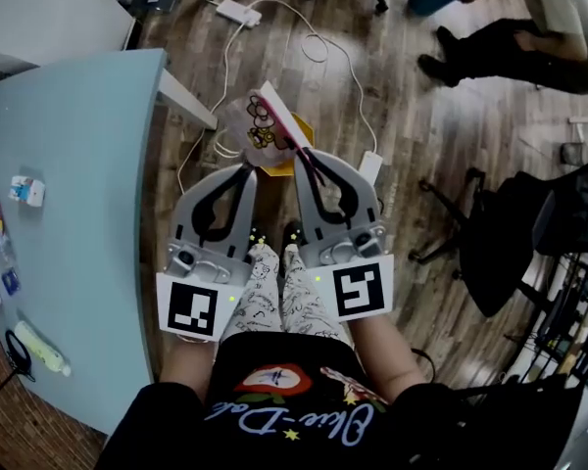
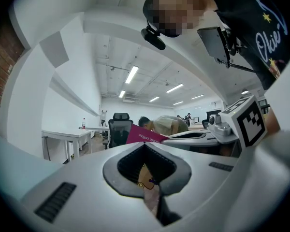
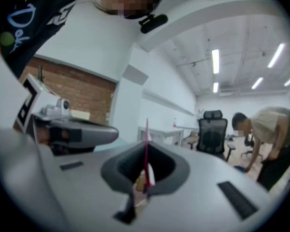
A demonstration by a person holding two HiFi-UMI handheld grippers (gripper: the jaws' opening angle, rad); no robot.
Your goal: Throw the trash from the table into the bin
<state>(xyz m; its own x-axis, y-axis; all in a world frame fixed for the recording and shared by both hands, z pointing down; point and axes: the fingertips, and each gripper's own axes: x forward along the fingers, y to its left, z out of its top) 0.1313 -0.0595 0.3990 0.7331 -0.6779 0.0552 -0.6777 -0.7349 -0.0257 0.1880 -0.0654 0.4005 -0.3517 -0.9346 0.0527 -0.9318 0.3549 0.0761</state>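
Left gripper (image 2: 147,178) is clamped shut on a clear printed plastic wrapper (image 1: 256,123). Right gripper (image 3: 144,179) is closed on a pink coffee card (image 1: 288,130), which is seen edge-on between its jaws. Both pieces are held together over the wood floor (image 1: 441,145), just off the edge of the light-blue table (image 1: 88,223). A yellow object (image 1: 274,167) is seen directly beneath them; whether it is a bin cannot be told. Small litter (image 1: 26,191) is seen on the table's left side.
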